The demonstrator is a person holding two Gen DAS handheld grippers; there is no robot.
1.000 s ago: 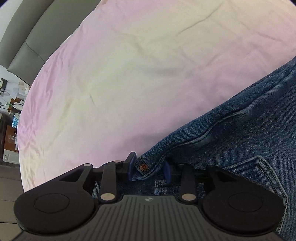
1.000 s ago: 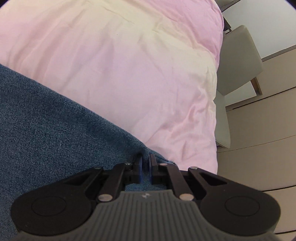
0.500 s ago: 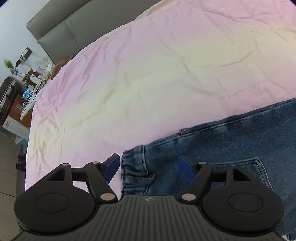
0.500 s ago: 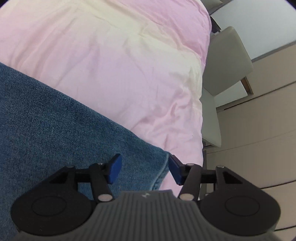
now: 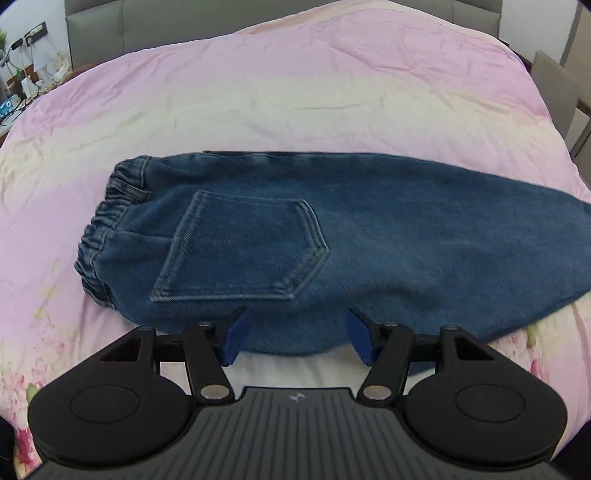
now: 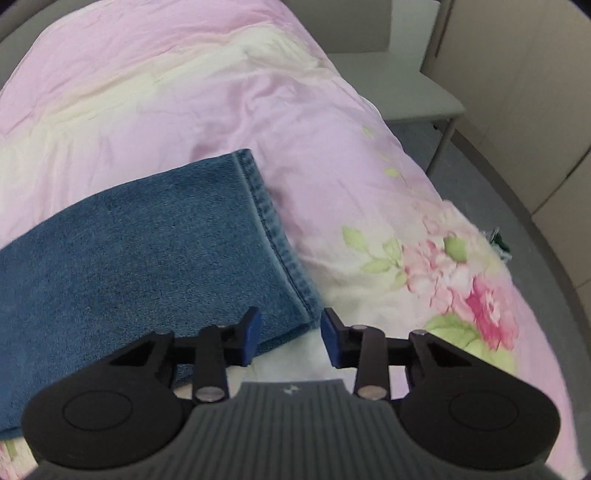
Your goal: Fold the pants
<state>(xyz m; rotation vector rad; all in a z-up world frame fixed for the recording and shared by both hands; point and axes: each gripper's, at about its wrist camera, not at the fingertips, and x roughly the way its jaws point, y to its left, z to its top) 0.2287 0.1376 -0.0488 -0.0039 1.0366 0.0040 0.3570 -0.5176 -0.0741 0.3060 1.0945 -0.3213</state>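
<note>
Blue denim pants (image 5: 332,236) lie flat across the pink bed cover, folded lengthwise, elastic waistband (image 5: 107,221) to the left and a back pocket (image 5: 243,247) on top. My left gripper (image 5: 295,338) hovers above the pants' near edge, jaws wide and closing, with nothing pressed between the pads. In the right wrist view the leg end with its stitched hem (image 6: 273,236) lies on the cover. My right gripper (image 6: 290,338) hangs over the hem's near corner, jaws apart and closing, holding nothing.
The pink floral bed cover (image 5: 295,92) spreads around the pants. A grey headboard (image 5: 155,22) stands at the far end. A grey chair (image 6: 399,85) and beige cupboards (image 6: 517,92) stand past the bed's right edge. A cluttered side table (image 5: 18,74) sits far left.
Both grippers let go of the pants, the left off the waistband and the right off the leg end, then pulled back and up. The pants now lie flat, seen whole.
</note>
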